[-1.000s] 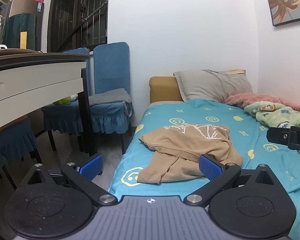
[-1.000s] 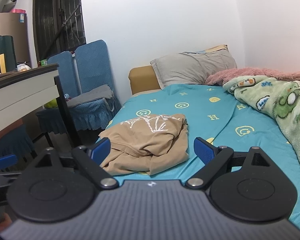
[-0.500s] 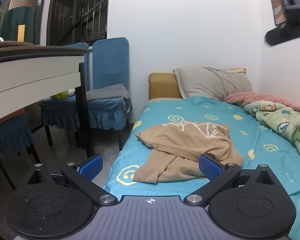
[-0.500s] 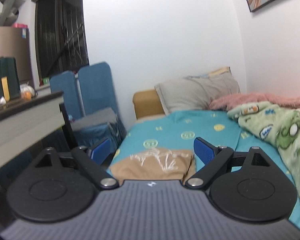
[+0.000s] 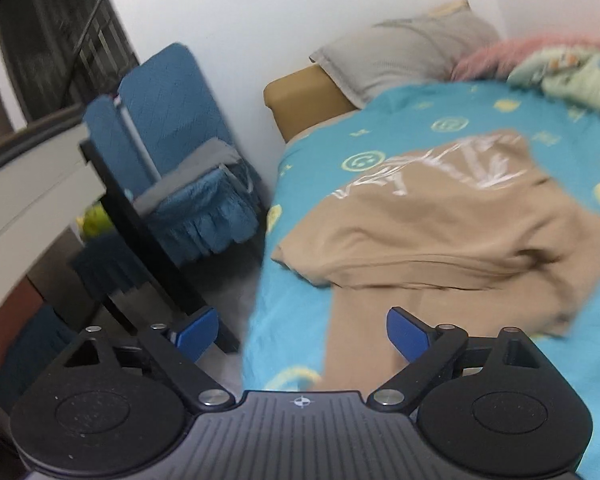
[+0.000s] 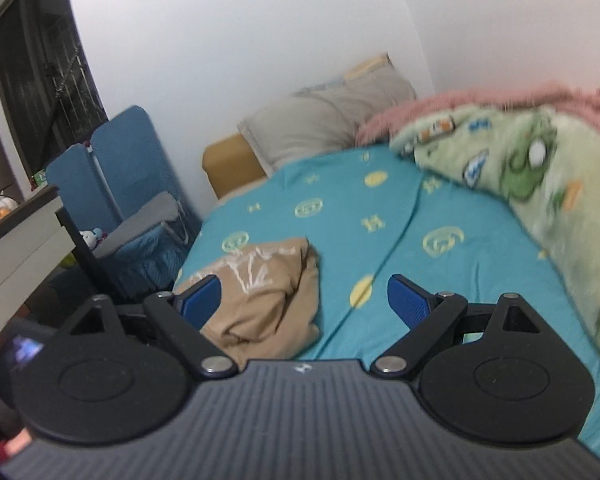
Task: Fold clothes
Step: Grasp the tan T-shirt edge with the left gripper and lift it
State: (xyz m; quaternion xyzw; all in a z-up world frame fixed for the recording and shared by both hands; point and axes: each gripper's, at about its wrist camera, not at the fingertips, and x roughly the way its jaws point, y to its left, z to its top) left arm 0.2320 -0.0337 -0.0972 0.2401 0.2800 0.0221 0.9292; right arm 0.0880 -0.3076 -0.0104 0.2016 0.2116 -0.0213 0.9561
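Note:
A crumpled tan shirt (image 5: 440, 232) with a white print lies on the teal bed sheet (image 5: 292, 292) near the bed's left edge. It also shows in the right wrist view as a tan shirt (image 6: 260, 292) bunched at the lower left. My left gripper (image 5: 302, 334) is open, hovering over the bed's left edge just short of the shirt's near sleeve. My right gripper (image 6: 304, 300) is open too, above the sheet with the shirt behind its left finger. Neither holds anything.
A grey pillow (image 5: 404, 50) lies at the headboard. A green patterned blanket (image 6: 540, 184) and a pink one (image 6: 460, 108) pile along the bed's right side. Blue-covered chairs (image 5: 168, 148) and a table (image 5: 32, 168) stand left of the bed.
Both grippers have dropped and tilted toward the bed; the shirt now looms larger in the left wrist view. The right wrist view has swung back down onto the sheet.

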